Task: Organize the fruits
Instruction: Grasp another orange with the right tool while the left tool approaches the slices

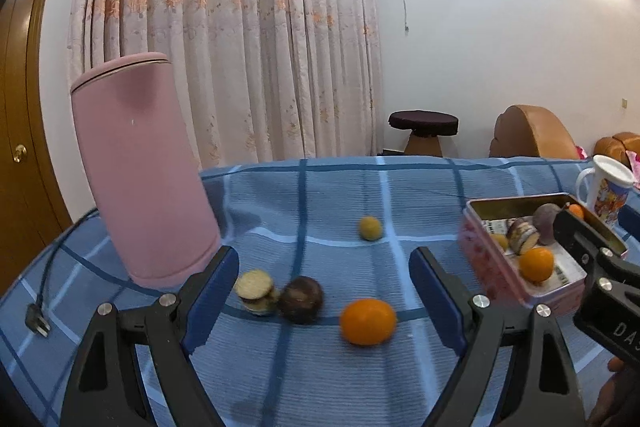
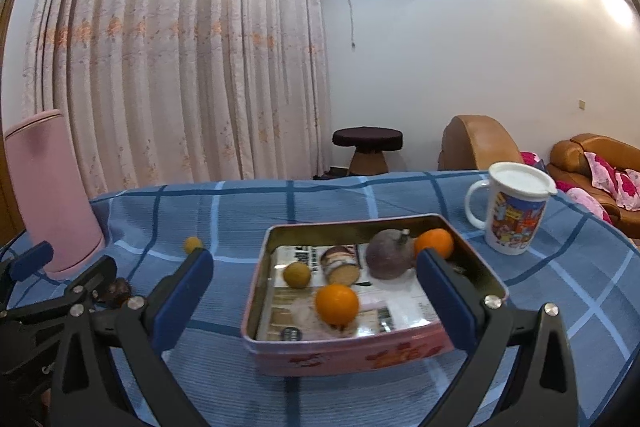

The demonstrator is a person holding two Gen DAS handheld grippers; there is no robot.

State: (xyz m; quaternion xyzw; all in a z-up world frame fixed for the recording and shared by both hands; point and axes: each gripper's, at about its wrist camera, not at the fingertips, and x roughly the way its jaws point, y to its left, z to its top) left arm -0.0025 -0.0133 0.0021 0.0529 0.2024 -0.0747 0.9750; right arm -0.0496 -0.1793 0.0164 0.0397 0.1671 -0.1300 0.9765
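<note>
In the left wrist view my left gripper [image 1: 324, 263] is open low over the blue checked cloth. Between its fingers lie an orange [image 1: 368, 321], a dark round fruit [image 1: 301, 299] and a cut pale-and-dark piece [image 1: 256, 291]. A small yellow fruit [image 1: 370, 227] sits farther back. In the right wrist view my right gripper [image 2: 316, 261] stands open and empty over a pink tin [image 2: 352, 355]. The tin holds an orange [image 2: 337, 303], a second orange [image 2: 434, 243], a purple fruit [image 2: 389, 254], a cut piece [image 2: 340, 265] and a small yellow fruit [image 2: 297, 275].
A tall pink cylinder [image 1: 148, 167] stands at the left, with a cord and plug [image 1: 38, 319] beside it. A lidded printed mug [image 2: 514, 211] stands behind the tin to the right. The table's far edge runs in front of the curtain; sofas are at the right.
</note>
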